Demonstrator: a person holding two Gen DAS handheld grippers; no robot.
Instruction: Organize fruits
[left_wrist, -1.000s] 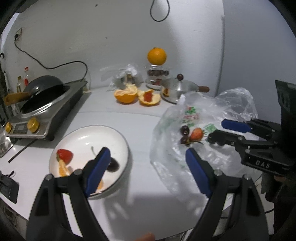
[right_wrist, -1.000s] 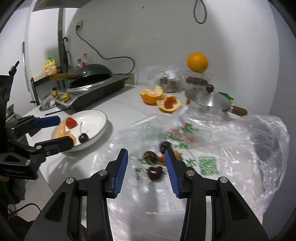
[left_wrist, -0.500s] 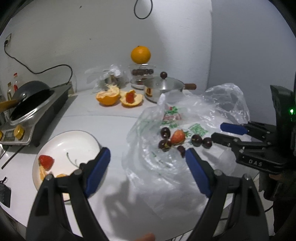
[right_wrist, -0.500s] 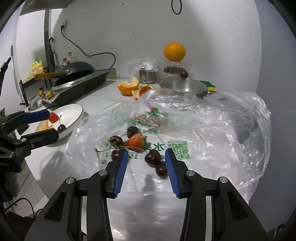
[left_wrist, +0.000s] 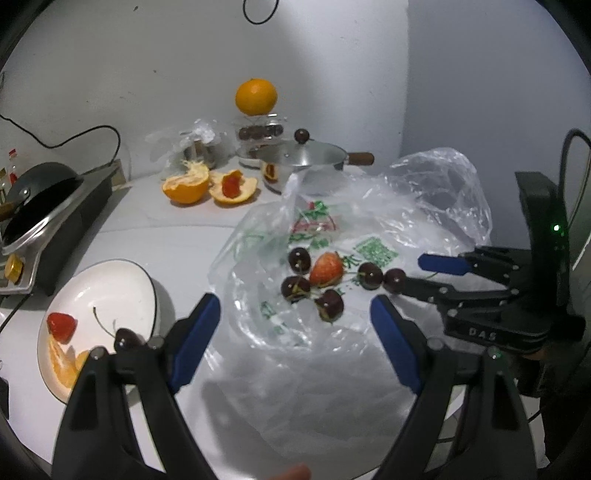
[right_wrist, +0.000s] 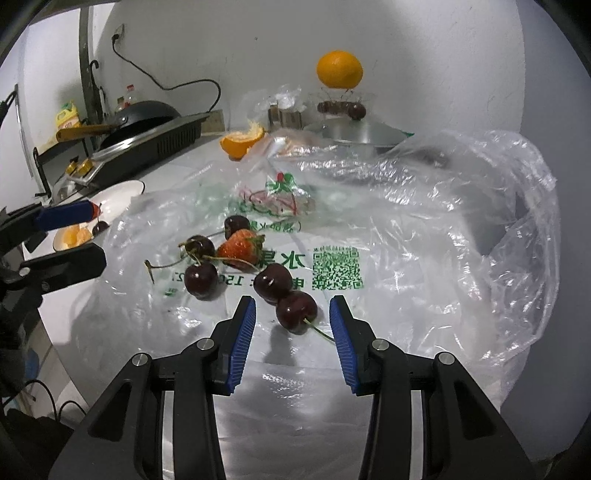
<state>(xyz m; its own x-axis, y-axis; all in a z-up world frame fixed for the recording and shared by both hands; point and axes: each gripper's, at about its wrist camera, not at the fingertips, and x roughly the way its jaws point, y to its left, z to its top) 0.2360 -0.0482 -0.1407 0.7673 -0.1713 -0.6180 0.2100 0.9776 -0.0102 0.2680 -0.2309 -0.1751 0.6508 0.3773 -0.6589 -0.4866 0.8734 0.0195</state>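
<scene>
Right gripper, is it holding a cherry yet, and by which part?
Nothing held. The right gripper is open, its fingers either side of the nearest cherry without touching it. The left gripper is open too.

five cherries (right_wrist: 201, 277) and one strawberry (right_wrist: 239, 249) on one plastic bag (right_wrist: 424, 221), one plate (left_wrist: 107, 291), one whole orange (left_wrist: 256, 96)

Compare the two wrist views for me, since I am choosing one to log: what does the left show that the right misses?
Left only: the brown wooden pot handle and the orange half holding red fruit. Right only: the yellow packet behind the stove. Both: the red strawberry among dark cherries on the clear plastic bag, and the white plate.
</scene>
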